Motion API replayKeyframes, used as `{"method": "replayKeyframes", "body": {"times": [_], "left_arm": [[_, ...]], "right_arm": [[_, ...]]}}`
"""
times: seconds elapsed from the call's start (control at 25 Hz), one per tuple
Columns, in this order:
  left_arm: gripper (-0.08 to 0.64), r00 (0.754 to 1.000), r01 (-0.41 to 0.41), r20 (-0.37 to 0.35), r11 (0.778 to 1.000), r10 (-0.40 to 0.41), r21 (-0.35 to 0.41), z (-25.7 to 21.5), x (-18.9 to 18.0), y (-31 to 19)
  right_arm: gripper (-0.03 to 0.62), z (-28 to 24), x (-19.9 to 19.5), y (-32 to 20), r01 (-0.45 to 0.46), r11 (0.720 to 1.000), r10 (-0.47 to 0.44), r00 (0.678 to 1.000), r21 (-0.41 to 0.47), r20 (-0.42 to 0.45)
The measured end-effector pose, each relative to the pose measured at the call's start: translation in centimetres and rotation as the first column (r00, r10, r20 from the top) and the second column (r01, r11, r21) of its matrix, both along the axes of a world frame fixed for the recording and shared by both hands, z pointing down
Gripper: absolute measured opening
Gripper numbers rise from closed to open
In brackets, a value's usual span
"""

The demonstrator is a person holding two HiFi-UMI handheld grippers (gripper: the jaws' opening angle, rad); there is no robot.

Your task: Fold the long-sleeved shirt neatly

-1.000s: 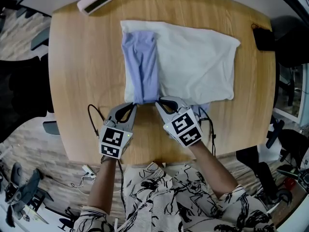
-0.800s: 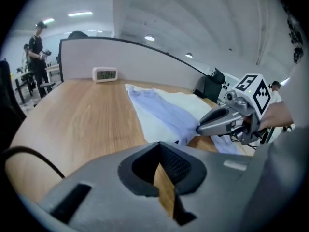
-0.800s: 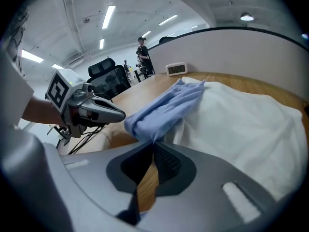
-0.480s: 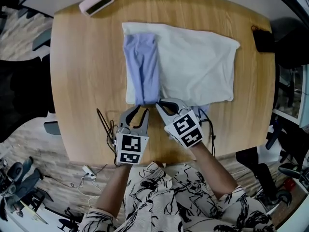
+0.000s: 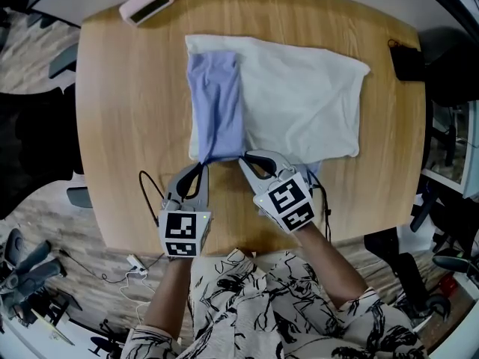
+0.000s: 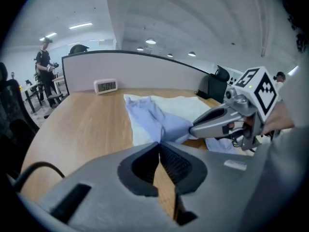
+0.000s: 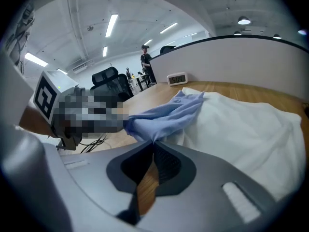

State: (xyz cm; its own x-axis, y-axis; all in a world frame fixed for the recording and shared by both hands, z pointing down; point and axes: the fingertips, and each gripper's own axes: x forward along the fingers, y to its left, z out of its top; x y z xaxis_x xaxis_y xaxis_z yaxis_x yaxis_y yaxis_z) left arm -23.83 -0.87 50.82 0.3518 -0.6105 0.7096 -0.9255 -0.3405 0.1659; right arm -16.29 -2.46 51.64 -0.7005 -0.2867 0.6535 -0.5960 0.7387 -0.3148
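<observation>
A white long-sleeved shirt (image 5: 307, 96) lies flat on the round wooden table (image 5: 127, 126), with a pale blue sleeve (image 5: 217, 103) folded lengthwise over its left part. My left gripper (image 5: 203, 162) has just been closing and is now shut, pinching the sleeve's near left corner at its tip (image 6: 159, 142). My right gripper (image 5: 242, 158) is shut on the same sleeve end a little to the right (image 7: 153, 142). The blue cloth (image 7: 169, 112) bunches between the two tips, lifted slightly off the table. Part of the shirt's near hem is hidden behind the right gripper.
A small white clock (image 5: 147, 1) stands at the table's far left edge. A black object (image 5: 408, 58) sits at the far right edge. A black cable (image 5: 150, 189) loops beside the left gripper. Bare wood lies left of the shirt; the near edge is close under both grippers.
Half a second ago the left gripper sat back from the sleeve end, nearer to me and further right. It has since moved back onto the sleeve's corner. The right gripper stayed put.
</observation>
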Motion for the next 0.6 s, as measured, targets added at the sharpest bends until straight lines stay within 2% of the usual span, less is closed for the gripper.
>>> {"method": "replayKeyframes", "body": {"times": [0.24,0.4,0.52,0.56,0.6], "left_arm": [[0.015,0.996,-0.085,0.044,0.996,0.084,0.02,1.1,-3.0,0.6],[0.016,0.991,-0.116,0.077,0.992,0.113,0.039,2.1,-3.5,-0.1],[0.017,0.988,-0.144,0.066,0.989,0.142,0.02,2.8,-3.3,0.0],[0.03,0.987,-0.154,0.049,0.988,0.153,0.002,3.0,-3.2,0.3],[0.088,0.986,-0.165,0.027,0.986,0.165,-0.013,2.9,-3.2,0.8]], "right_arm": [[0.021,0.8,1.0,-0.2,-0.016,1.0,0.016,1.0,-0.015,-0.012],[0.021,2.0,0.7,0.2,-0.003,1.0,0.003,0.999,-0.021,-0.037],[0.021,2.7,0.6,0.9,0.005,0.999,-0.007,0.998,-0.044,-0.061],[0.025,2.8,0.6,1.3,0.01,0.999,-0.013,0.997,-0.052,-0.071],[0.032,2.8,0.6,1.6,0.016,0.998,-0.021,0.997,-0.059,-0.08]]}}
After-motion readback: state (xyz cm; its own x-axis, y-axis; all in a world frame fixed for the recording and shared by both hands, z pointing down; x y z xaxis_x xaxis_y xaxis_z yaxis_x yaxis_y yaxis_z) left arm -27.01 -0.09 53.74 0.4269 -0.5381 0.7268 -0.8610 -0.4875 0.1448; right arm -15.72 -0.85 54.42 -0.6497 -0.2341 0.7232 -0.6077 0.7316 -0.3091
